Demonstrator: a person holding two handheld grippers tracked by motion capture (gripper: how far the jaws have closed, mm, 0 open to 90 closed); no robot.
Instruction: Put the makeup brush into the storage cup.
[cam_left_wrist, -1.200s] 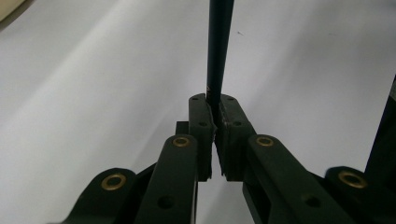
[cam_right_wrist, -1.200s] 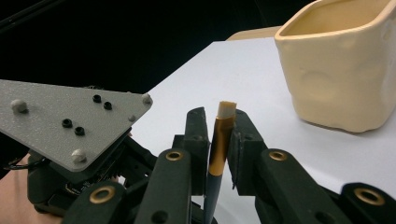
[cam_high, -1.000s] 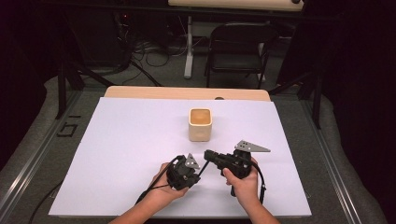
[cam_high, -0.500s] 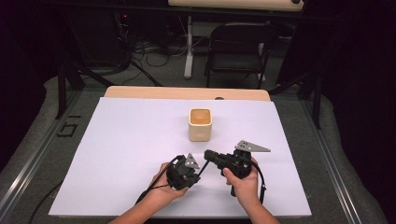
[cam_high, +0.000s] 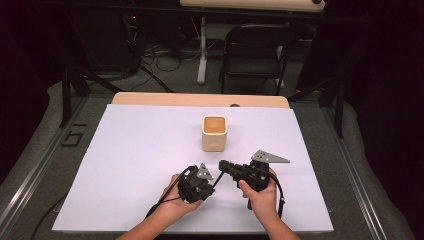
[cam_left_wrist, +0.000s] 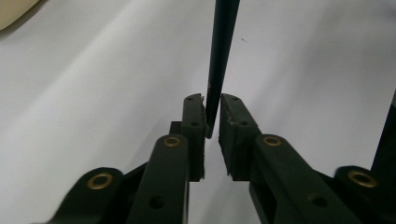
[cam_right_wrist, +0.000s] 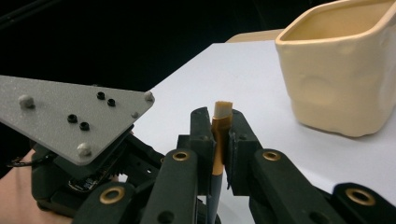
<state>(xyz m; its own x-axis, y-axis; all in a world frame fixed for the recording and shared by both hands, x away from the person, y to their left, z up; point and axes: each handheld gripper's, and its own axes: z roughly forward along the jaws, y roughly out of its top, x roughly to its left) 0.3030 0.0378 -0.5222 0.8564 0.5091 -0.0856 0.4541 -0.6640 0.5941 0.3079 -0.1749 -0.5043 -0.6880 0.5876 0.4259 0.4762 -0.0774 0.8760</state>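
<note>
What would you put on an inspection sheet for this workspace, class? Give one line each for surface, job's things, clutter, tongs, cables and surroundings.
Surface: white sheet over a wooden table.
Job's things: cream square cup, upright and open-topped, at the middle of the sheet; thin dark stick with an orange band and pale tip, possibly a brush or pencil, held between both tongs.
Clutter: nothing seen.
Tongs: left tongs shut on the stick's dark shaft; right tongs shut on its orange end.
Cables: one trails from each gripper toward the near edge.
Surroundings: folding chair, floor cables, dark room.
</note>
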